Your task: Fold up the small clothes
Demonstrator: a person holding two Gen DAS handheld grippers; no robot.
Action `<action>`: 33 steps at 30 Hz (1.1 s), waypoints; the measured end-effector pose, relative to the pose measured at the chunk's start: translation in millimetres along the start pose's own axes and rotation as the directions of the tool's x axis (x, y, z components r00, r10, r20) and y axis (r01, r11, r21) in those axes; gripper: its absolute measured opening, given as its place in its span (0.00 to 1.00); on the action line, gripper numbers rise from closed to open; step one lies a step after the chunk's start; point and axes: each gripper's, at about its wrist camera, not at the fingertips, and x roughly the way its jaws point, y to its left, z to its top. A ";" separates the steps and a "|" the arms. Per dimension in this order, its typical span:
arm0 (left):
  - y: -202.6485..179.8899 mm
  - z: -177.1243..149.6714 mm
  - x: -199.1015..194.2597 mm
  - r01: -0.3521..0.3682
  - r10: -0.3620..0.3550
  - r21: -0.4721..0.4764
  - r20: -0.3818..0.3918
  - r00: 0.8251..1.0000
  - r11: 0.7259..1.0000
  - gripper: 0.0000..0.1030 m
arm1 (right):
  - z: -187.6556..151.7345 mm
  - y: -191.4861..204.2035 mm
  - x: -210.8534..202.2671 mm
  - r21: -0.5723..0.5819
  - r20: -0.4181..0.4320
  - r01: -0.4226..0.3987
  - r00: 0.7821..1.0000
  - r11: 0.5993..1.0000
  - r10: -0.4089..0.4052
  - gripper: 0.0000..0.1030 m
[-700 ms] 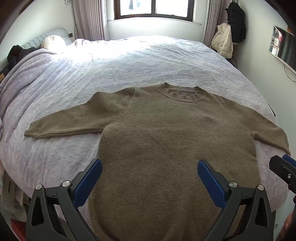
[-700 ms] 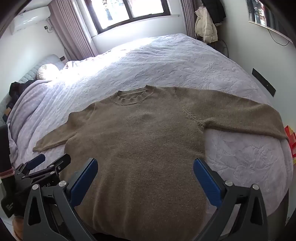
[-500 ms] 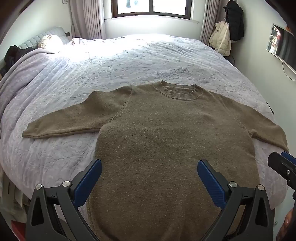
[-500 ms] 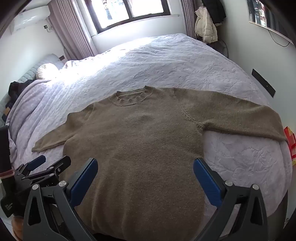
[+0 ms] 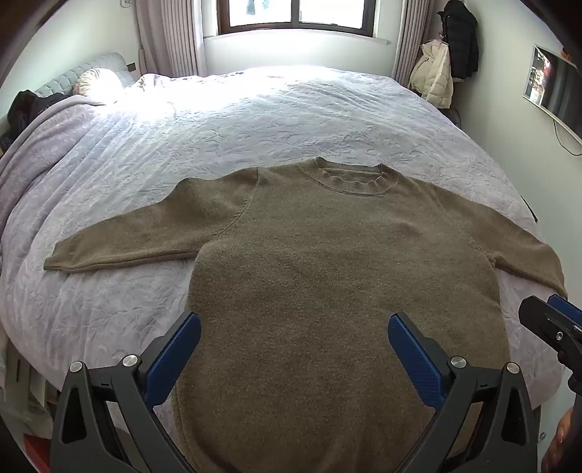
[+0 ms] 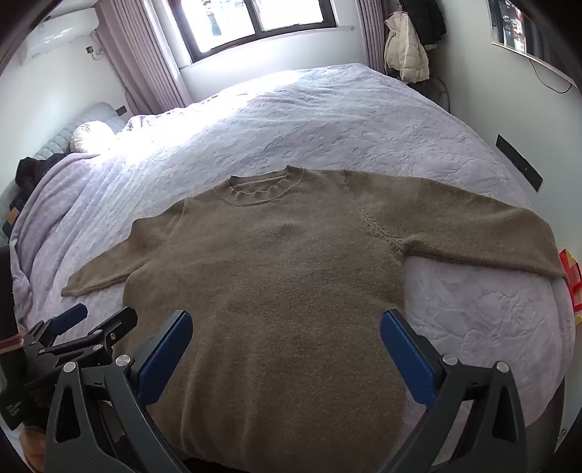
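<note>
- Filling most of the room, a wide bed (image 5: 276, 120) with a pale lavender quilted cover stretches from the near edge to the far window (image 5: 294, 14), where sunlight washes out the far left of the cover.
- Spread flat and face up on the near half of the bed, a brown knit sweater (image 5: 327, 276) lies with its collar pointing far and its hem at the near edge; both sleeves reach out to left and right, resting on the cover.
- Hovering above the sweater's lower left part, the left gripper (image 5: 294, 340) has its blue-padded fingers spread wide apart, holding nothing.
- Poised over the sweater's lower right part, the right gripper (image 6: 286, 338) likewise has its fingers wide apart and holds nothing; the two tools sit side by side, each visible at the edge of the other's camera view.
- Hanging in the far right corner, a cream jacket (image 5: 434, 74) and a black coat (image 5: 460, 42) sit beside the curtain.
- Resting at the far left, a pillow (image 5: 98, 78) lies against the headboard.
</note>
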 end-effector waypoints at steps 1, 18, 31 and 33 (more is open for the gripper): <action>0.2 -0.3 -0.4 0.001 -0.001 0.000 -0.001 1.000 1.000 1.00 | -0.2 0.2 0.3 0.001 0.000 0.000 1.000 1.000 0.000 1.00; 3.8 -3.3 -1.8 -0.002 0.002 -0.007 0.004 1.000 1.000 1.00 | -2.5 1.5 -1.6 -0.002 0.000 0.003 1.000 1.000 -0.003 1.00; 5.3 -6.2 -6.5 -0.009 0.009 -0.012 0.006 1.000 1.000 1.00 | -3.5 1.8 -2.3 0.000 0.001 0.001 1.000 1.000 -0.001 1.00; 5.5 -6.1 -6.6 -0.009 0.009 -0.011 0.007 1.000 1.000 1.00 | -3.4 1.8 -2.4 0.001 0.001 0.001 1.000 1.000 -0.001 1.00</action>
